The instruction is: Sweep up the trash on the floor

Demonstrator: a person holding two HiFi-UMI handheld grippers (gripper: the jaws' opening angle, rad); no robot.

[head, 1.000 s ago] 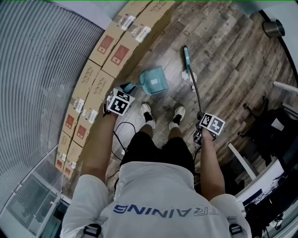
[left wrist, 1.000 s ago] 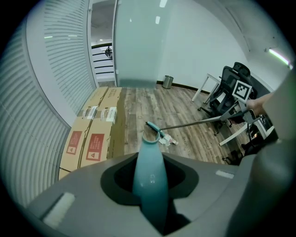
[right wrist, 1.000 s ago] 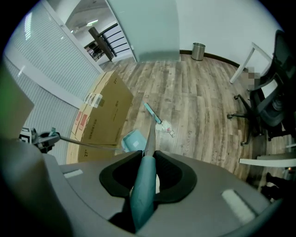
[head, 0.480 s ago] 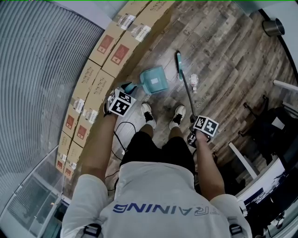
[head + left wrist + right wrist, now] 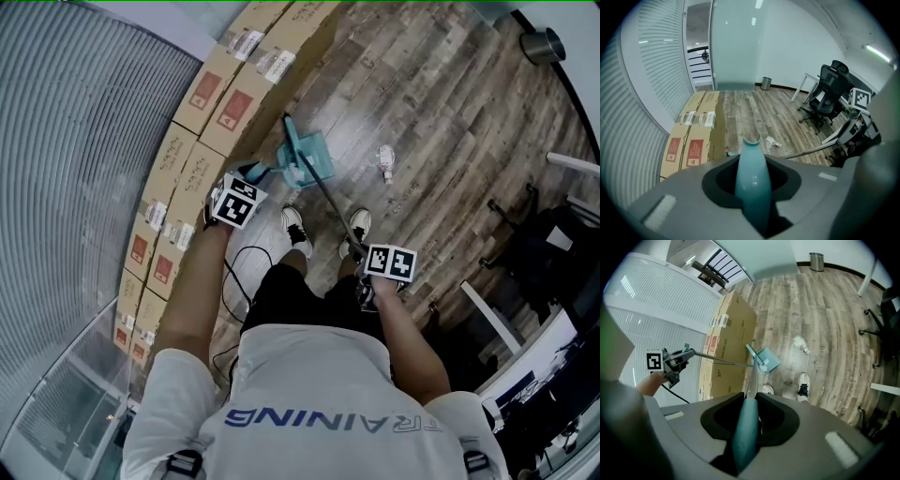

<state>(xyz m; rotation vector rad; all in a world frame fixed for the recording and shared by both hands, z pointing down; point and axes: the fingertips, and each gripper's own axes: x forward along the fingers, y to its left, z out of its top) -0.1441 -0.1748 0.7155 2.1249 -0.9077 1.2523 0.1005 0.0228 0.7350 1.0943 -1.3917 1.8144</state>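
A crumpled white piece of trash [image 5: 385,161] lies on the wood floor, apart from the broom and to the right of the teal dustpan [image 5: 309,159]. My left gripper [image 5: 246,185] is shut on the dustpan's teal handle [image 5: 751,176], and the pan rests on the floor by the boxes. My right gripper [image 5: 373,269] is shut on the broom's teal grip [image 5: 746,432]. The broom's shaft [image 5: 328,202] slants up and left, with its head [image 5: 291,131] over the dustpan. The trash [image 5: 801,344] also shows in the right gripper view, right of the dustpan [image 5: 766,359].
Flat cardboard boxes [image 5: 187,169] line the ribbed wall on the left. The person's two shoes [image 5: 296,230] stand just behind the dustpan. A metal bin [image 5: 544,45] sits at the far right corner. Office chairs [image 5: 553,253] and white table legs [image 5: 492,314] crowd the right side.
My right gripper swung the broom to the left: its head went from beside the trash to over the dustpan. The trash stayed where it lay. The left gripper and dustpan held still.
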